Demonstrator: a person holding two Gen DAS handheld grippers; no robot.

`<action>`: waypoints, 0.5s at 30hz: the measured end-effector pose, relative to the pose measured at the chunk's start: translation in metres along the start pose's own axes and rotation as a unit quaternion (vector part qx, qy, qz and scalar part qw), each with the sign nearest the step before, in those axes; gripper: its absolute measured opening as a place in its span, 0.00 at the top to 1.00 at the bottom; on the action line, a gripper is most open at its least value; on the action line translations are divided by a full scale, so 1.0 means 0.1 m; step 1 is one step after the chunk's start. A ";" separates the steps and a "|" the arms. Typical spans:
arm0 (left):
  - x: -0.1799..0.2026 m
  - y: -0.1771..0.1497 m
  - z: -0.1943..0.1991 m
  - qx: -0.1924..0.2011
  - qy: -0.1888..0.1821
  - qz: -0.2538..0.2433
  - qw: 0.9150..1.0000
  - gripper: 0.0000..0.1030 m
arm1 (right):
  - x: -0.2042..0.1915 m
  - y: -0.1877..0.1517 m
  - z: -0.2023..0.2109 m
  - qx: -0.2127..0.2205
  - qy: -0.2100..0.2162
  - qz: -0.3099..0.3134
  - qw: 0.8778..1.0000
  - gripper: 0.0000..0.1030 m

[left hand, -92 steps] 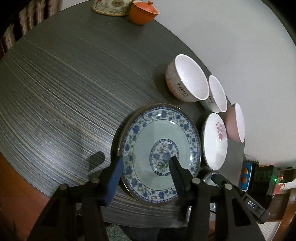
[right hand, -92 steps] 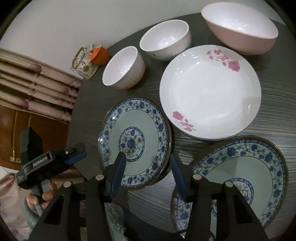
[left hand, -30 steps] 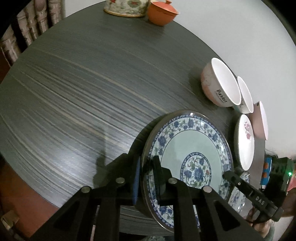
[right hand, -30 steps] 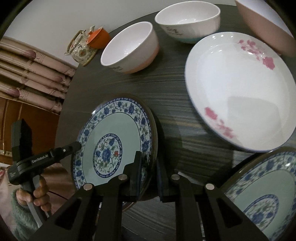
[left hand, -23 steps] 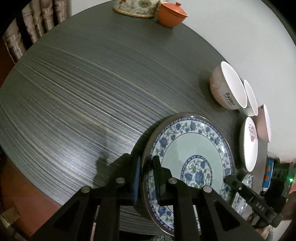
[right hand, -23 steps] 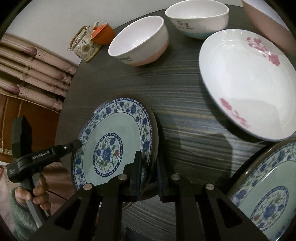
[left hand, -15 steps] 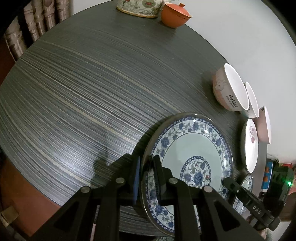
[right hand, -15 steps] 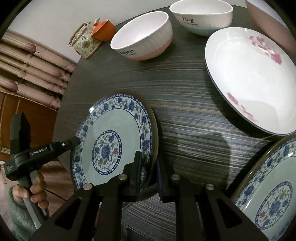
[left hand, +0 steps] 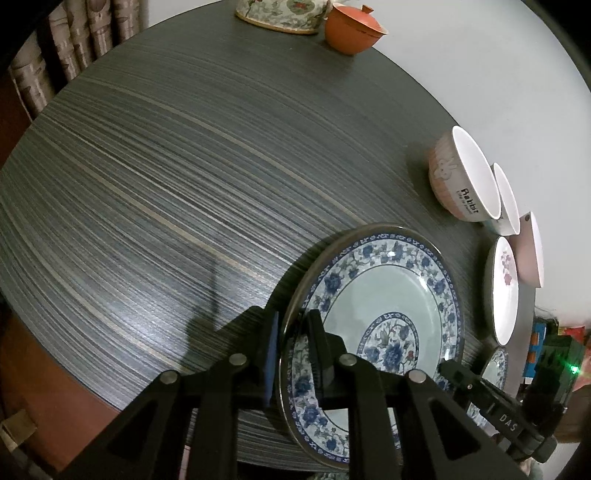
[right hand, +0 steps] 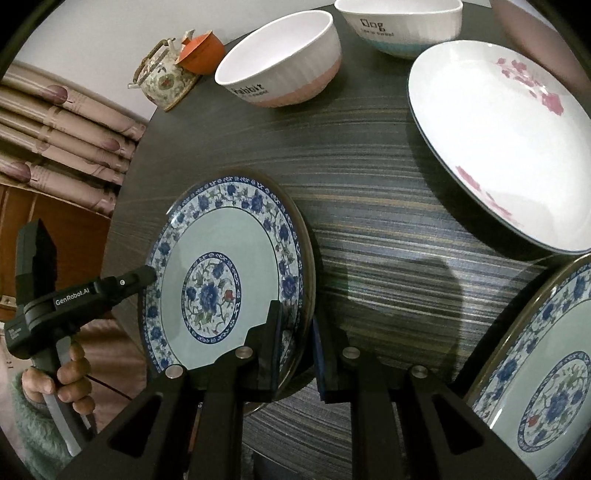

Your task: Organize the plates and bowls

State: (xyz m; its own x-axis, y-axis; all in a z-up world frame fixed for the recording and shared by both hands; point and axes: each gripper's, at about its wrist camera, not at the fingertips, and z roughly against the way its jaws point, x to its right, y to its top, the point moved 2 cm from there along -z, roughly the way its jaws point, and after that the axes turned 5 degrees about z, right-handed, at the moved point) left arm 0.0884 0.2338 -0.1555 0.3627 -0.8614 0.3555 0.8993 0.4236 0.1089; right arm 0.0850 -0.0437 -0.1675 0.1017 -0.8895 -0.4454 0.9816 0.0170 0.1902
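A blue-flowered plate (left hand: 384, 288) hangs tilted just above the dark round table (left hand: 184, 166), held from both sides. My left gripper (left hand: 291, 321) is shut on its left rim. My right gripper (right hand: 297, 314) is shut on the right rim of the same plate (right hand: 221, 251). A hand (right hand: 70, 376) holding the left gripper's handle shows at the lower left of the right wrist view. A second blue-flowered plate (right hand: 554, 369) lies at the table's near right. Behind it lies a white plate with pink flowers (right hand: 498, 147).
A pink-based "Rabbit" bowl (right hand: 280, 62) and a "Dog" bowl (right hand: 399, 22) stand at the back, with a pink bowl (left hand: 532, 251) beside them. A floral teapot (right hand: 162, 77) and an orange cup (right hand: 203, 51) sit at the far edge. Curtains (right hand: 66, 129) hang left.
Three seconds ago both grippers stood open over the flat plate; both have since shut on its rims. Over the last second the plate has stayed gripped and the bowls have slid slightly across both views.
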 end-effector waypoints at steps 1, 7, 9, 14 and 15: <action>0.00 0.00 0.00 0.000 0.000 0.000 1.000 0.84 | 0.00 0.00 -0.01 -0.002 0.001 0.000 1.000 0.85; -0.03 -0.02 -0.03 -0.004 0.000 0.005 1.000 0.83 | 0.00 -0.02 -0.04 -0.006 -0.001 0.002 1.000 0.84; -0.04 -0.01 -0.03 -0.004 -0.001 0.007 1.000 0.83 | -0.02 -0.01 -0.05 -0.008 -0.004 0.006 1.000 0.83; -0.05 0.00 0.02 0.004 0.008 0.007 1.000 0.83 | -0.05 -0.02 -0.05 -0.011 -0.006 0.010 1.000 0.83; -0.05 0.00 0.03 0.006 0.012 0.006 1.000 0.83 | -0.06 -0.02 -0.04 -0.010 -0.006 0.011 1.000 0.83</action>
State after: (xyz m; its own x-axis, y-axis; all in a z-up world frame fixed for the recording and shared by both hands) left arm 0.0860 0.2394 -0.1546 0.3794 -0.8625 0.3348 0.8918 0.4373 0.1160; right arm 0.0835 -0.0365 -0.1692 0.1212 -0.8947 -0.4299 0.9823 0.0458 0.1817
